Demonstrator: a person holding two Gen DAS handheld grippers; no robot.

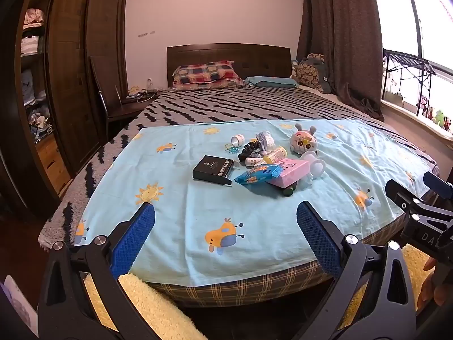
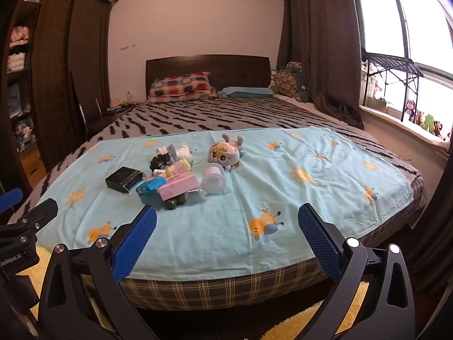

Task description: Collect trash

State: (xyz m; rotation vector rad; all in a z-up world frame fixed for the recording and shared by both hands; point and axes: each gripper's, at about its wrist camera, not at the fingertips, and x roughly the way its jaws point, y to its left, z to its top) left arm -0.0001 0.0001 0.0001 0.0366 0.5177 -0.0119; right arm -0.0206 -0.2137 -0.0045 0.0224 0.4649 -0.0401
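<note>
A heap of small items lies on the light blue sheet (image 1: 198, 212) at the foot of the bed: a black box (image 1: 212, 169), a blue wipes packet (image 1: 259, 173), a pink box (image 1: 287, 171), a yellow bottle (image 1: 276, 154), a white tape roll (image 1: 237, 140) and a plush toy (image 1: 303, 141). The same pile shows in the right wrist view, with the black box (image 2: 123, 180), the pink box (image 2: 178, 187) and a white cup (image 2: 213, 180). My left gripper (image 1: 226, 208) and right gripper (image 2: 227, 211) hover open before the bed's foot, short of the pile, with nothing between their fingers.
A dark wardrobe (image 1: 70, 70) with open shelves stands on the left, a chair (image 1: 104, 104) beside the bed. Curtains (image 1: 339, 42) and a window sill with toys (image 2: 424, 121) are on the right. A yellow fluffy rug (image 1: 158, 306) lies below the bed's foot.
</note>
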